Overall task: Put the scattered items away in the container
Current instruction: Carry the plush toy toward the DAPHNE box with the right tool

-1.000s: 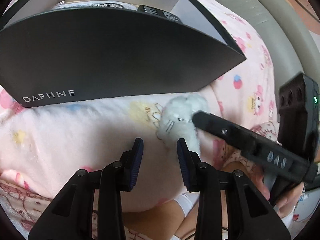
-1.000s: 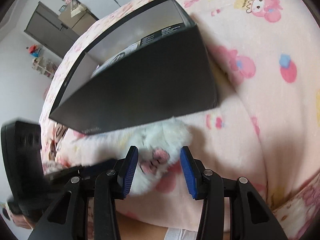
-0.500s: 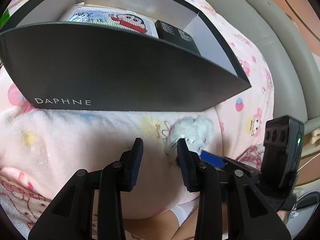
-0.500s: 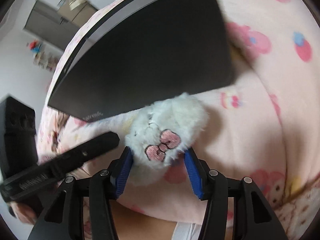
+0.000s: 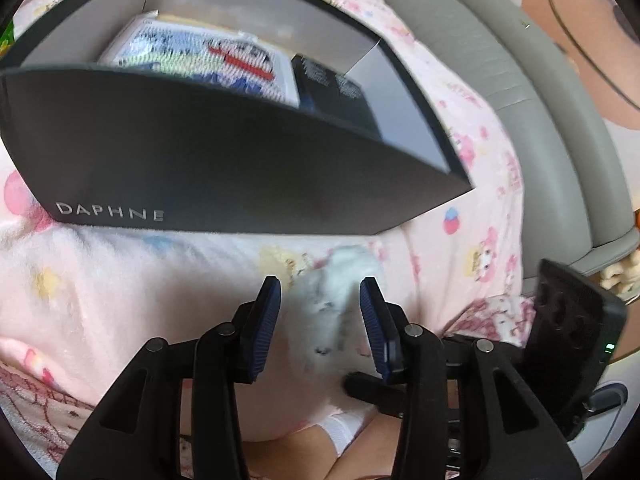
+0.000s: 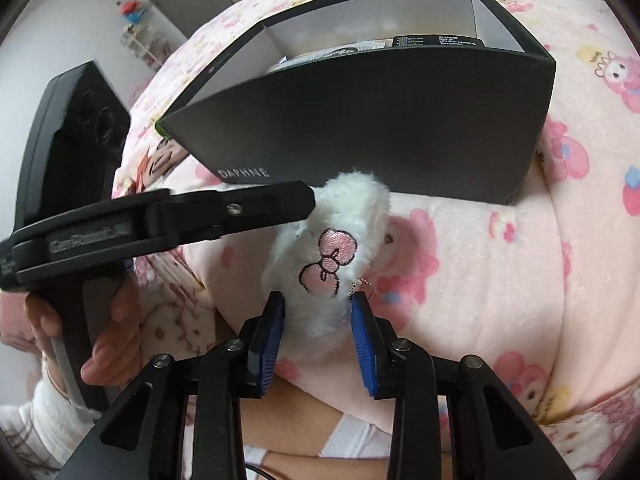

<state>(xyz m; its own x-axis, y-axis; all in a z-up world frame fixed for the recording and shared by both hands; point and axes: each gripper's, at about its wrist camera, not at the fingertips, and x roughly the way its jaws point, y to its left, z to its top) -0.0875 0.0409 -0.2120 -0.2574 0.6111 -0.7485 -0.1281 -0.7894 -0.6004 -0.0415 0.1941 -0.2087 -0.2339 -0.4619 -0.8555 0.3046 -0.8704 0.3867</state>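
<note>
A white plush toy (image 6: 332, 248) with a pink bow stands upright on the pink blanket, just in front of the black DAPHNE box (image 6: 380, 120). My right gripper (image 6: 318, 316) is closing, and its blue pads pinch the toy's lower end. The left gripper reaches in from the left, with one of its fingers (image 6: 240, 210) against the toy's top. In the left wrist view the blurred toy (image 5: 328, 304) sits between the opening jaws of my left gripper (image 5: 320, 308), and the pads do not squeeze it. The open box (image 5: 200, 160) holds a pixel-picture pack (image 5: 208, 56) and a black carton (image 5: 336, 92).
A pink cartoon-print blanket (image 6: 500, 280) covers the soft surface under everything. A grey padded edge (image 5: 500, 80) runs along the right beyond the box. A hand (image 6: 112, 320) holds the left gripper's handle. The right gripper's body (image 5: 572, 332) stands close on the right.
The right jaws have narrowed onto the toy, which now stands upright. The left gripper has come over the toy, so it lies between the left jaws, which stand wider.
</note>
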